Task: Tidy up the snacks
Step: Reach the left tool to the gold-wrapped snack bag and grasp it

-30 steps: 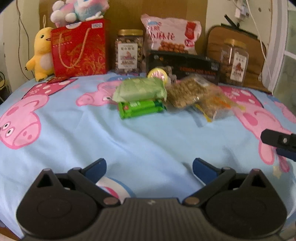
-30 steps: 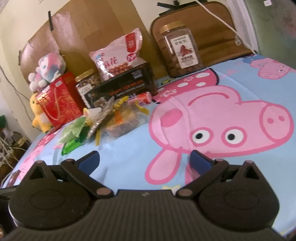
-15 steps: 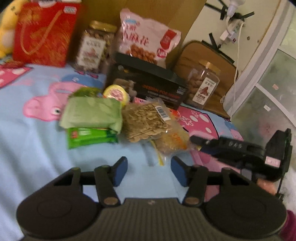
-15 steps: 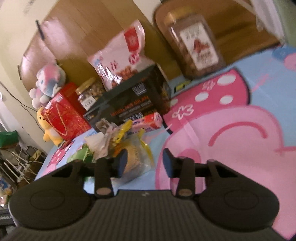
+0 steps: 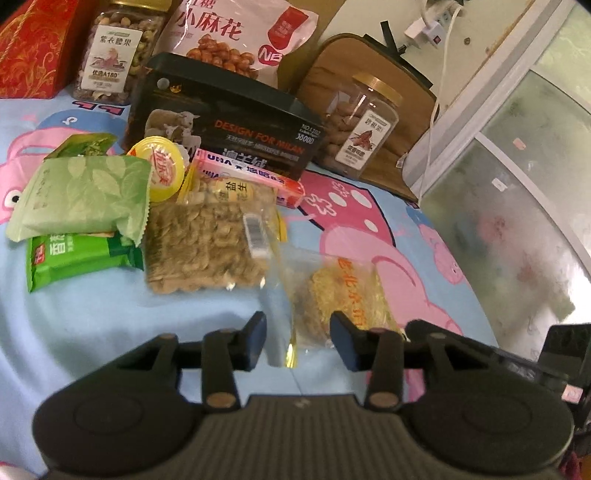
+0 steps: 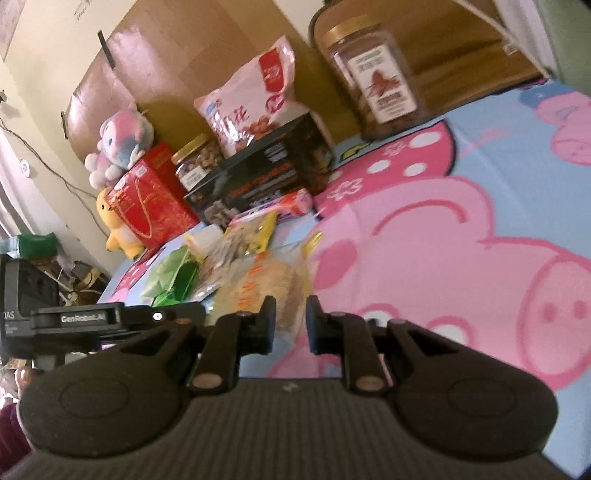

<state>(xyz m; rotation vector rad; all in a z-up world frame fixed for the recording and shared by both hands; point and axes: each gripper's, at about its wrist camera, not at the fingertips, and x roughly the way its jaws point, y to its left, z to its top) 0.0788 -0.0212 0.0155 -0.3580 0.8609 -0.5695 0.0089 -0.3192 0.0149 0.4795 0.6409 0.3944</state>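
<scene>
A blue bedsheet (image 6: pixel 498 147) printed with pink cartoon pigs is covering the surface. Behind it, a brown cardboard panel (image 6: pixel 207 66) is leaning against a cream wall (image 6: pixel 44 55). A frosted glass door (image 5: pixel 517 177) in a white frame is standing beside, and a white cable (image 5: pixel 437 96) is hanging from a wall plug (image 5: pixel 424 27).

right claw (image 6: pixel 290 325) part open by clear snack bag (image 6: pixel 266 288).
</scene>
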